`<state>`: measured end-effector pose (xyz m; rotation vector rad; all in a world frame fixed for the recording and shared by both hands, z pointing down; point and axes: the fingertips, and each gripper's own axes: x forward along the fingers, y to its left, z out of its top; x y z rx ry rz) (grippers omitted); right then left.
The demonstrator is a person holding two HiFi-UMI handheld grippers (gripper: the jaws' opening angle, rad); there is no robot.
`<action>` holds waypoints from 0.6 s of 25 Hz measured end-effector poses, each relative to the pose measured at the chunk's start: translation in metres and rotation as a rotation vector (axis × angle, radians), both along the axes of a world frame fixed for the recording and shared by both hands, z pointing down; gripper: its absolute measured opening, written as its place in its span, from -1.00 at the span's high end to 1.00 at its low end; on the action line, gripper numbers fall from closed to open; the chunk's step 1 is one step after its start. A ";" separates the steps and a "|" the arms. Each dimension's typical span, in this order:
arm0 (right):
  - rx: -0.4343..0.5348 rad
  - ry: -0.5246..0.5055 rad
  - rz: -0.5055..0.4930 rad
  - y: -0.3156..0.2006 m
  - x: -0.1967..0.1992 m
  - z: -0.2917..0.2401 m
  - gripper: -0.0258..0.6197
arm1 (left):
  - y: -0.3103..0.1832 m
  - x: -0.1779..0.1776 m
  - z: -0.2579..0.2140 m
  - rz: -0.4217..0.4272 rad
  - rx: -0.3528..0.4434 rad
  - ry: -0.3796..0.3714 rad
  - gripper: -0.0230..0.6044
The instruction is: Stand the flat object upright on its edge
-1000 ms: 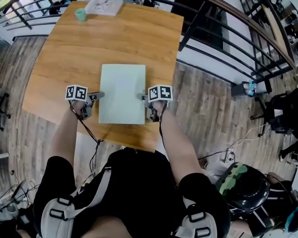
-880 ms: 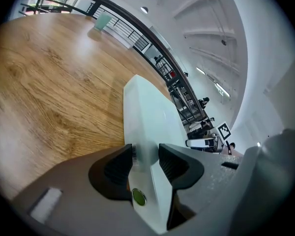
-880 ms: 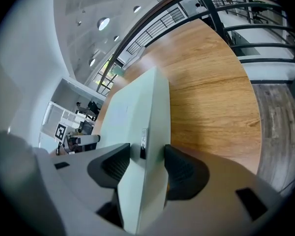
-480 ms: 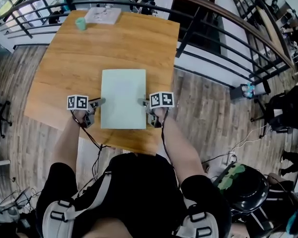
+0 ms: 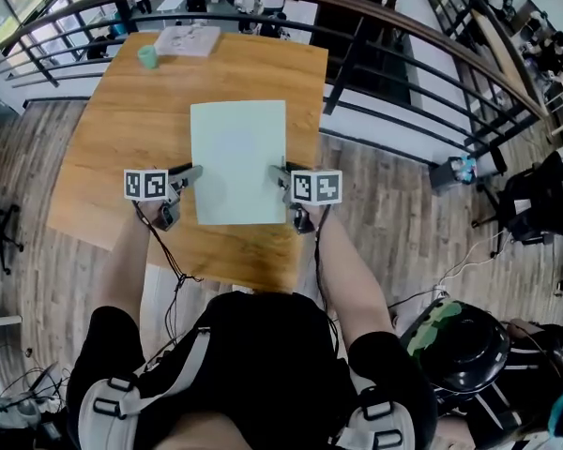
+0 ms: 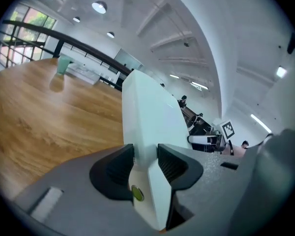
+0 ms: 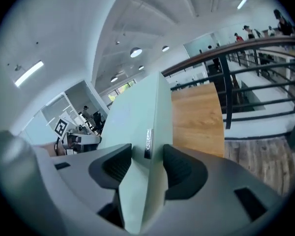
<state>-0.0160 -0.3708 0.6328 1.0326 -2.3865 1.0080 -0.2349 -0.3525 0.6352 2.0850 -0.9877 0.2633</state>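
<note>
Wooden table (image 5: 103,129) carries nothing heavy; above its middle a pale green board (image 5: 237,153) is held tilted. The left gripper (image 5: 190,172) and right gripper (image 5: 281,174) pinch its side edges, their jaws having just been closing on it. I judge this the raising step. Next, one edge must settle on the table. Only the gripper views show the jaws pressing both faces.

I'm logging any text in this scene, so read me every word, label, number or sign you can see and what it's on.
No words or numbers can be read.
Marker cubes: black-and-white square patterns, no letters.
Small tag on the flat panel's edge: too blurred.
Printed sheet at the table's far end: too small.
</note>
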 end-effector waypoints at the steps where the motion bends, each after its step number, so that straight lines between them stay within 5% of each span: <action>1: 0.051 0.009 0.002 -0.004 0.003 -0.011 0.29 | -0.004 0.002 -0.009 0.004 0.043 -0.030 0.42; 10: 0.521 0.039 0.108 -0.026 0.031 -0.098 0.29 | -0.034 0.032 -0.094 -0.004 0.494 -0.154 0.43; 15: 0.679 0.089 0.146 -0.023 0.041 -0.112 0.29 | -0.038 0.044 -0.114 0.008 0.654 -0.263 0.45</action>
